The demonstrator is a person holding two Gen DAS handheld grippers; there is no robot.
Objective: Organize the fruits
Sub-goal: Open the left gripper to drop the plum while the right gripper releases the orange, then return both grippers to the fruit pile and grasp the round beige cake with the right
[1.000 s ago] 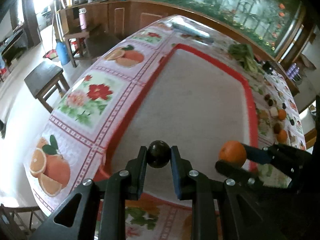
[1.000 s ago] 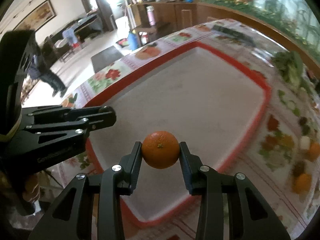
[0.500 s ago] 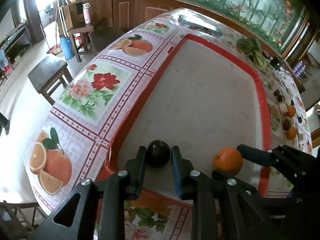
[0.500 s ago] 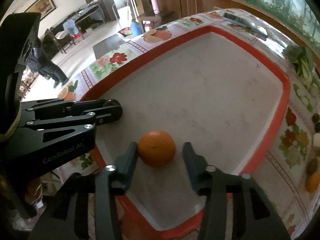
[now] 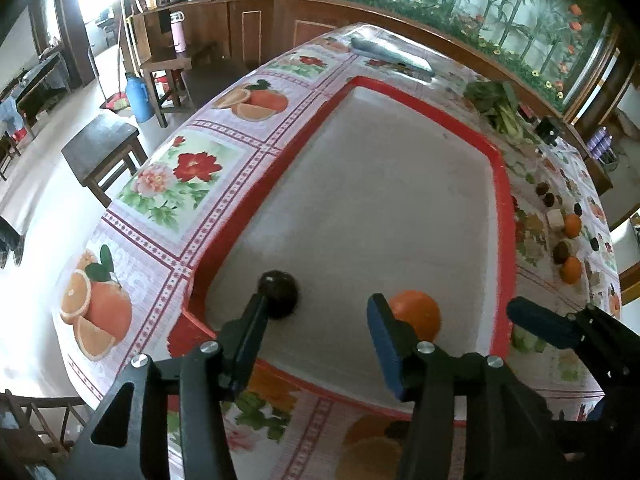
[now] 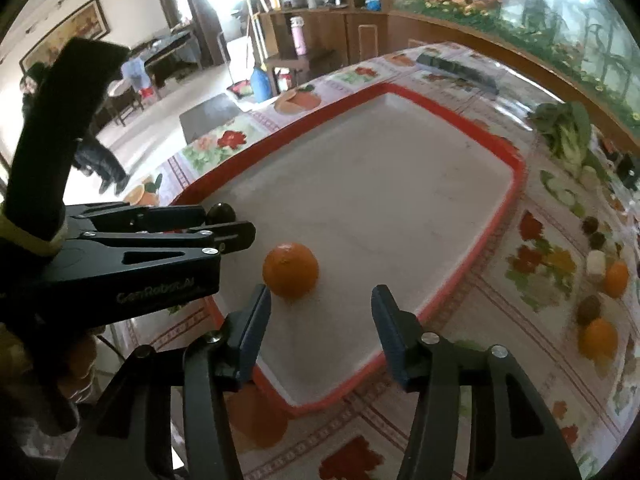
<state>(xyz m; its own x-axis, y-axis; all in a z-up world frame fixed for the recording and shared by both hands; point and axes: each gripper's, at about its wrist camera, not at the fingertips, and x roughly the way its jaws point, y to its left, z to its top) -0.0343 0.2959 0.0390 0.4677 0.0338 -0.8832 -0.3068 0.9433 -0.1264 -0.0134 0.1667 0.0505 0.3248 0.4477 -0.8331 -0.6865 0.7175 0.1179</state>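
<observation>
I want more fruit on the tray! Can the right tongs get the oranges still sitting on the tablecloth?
Probably yes. The right tongs are open and empty, and the two oranges lie in the open on the tablecloth beside the red tray, with nothing blocking them.

My left gripper (image 5: 316,316) and my right gripper (image 6: 320,312) are matt black plastic with bright metal screw heads; their pads (image 5: 384,340) look like soft dark-blue rubber. The tray (image 5: 505,216) has a glossy red plastic rim and a dull, faintly scuffed pale floor. On that floor, the orange (image 6: 291,269) at my right gripper's 12 o'clock has finely dimpled, slightly shiny skin, and the dark fruit (image 5: 279,294) is smooth with a small highlight. The tablecloth (image 5: 176,184) is slick printed vinyl with a soft sheen. At 10 o'clock in the left view, the stool (image 5: 100,146) is dark, worn wood, and the floor (image 5: 36,208) looks polished.
</observation>
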